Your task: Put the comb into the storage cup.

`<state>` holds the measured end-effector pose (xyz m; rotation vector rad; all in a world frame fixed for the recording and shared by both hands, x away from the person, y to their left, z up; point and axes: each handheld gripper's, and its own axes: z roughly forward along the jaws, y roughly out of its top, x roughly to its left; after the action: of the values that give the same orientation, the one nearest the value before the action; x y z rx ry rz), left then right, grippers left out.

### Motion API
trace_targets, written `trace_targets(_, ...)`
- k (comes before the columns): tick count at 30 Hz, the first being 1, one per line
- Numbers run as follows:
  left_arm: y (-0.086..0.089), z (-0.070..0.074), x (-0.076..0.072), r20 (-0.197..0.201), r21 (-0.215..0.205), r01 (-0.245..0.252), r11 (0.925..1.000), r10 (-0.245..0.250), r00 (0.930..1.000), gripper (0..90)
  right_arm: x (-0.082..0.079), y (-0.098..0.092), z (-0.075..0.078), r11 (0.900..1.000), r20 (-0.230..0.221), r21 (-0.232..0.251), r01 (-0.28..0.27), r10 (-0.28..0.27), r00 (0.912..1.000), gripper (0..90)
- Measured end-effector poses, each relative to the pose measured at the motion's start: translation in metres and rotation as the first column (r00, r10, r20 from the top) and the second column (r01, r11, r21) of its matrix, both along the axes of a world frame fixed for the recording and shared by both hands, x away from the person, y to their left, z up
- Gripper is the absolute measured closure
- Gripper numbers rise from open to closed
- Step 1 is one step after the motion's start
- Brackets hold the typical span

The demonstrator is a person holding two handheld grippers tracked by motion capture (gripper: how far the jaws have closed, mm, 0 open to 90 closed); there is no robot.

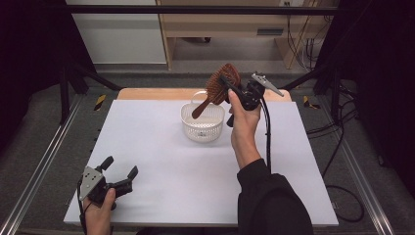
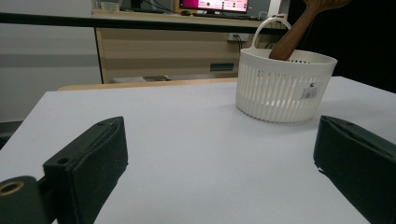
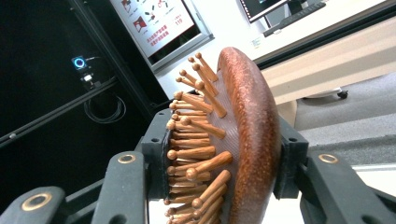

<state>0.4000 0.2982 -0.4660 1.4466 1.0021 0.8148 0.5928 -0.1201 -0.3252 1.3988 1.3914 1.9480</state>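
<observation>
Your left gripper (image 1: 119,169) idle near table (image 1: 161,171) edge, jaws wide, nothing between. Farther out, right gripper (image 1: 226,83) clamps wooden hairbrush (image 1: 221,85) head; handle tip dips into white basket (image 1: 202,128). Lowering and release look left.

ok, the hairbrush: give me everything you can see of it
The wooden hairbrush is reddish-brown, with an oval paddle head, a dimpled pad and wooden pins tipped with small balls. Its slim handle slopes down, the end dipping inside the rim of the white slatted basket; whether it touches the basket I cannot tell. The right gripper is shut on the head, one of its fingers against the pins, the other against the smooth back. The brush is held tilted above the table.
</observation>
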Motion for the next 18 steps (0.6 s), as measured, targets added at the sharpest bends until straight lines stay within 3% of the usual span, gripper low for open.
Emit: trace_targets(18, -0.0013, 0.0003, -0.0009, 0.000, 0.007, 0.003, 1.0000, -0.003, 1.0000, 3.0, 0.0003, -0.0045, -0.0057, 1.000, -0.010, -0.003, 0.013, -0.013, 0.9999, 51.3)
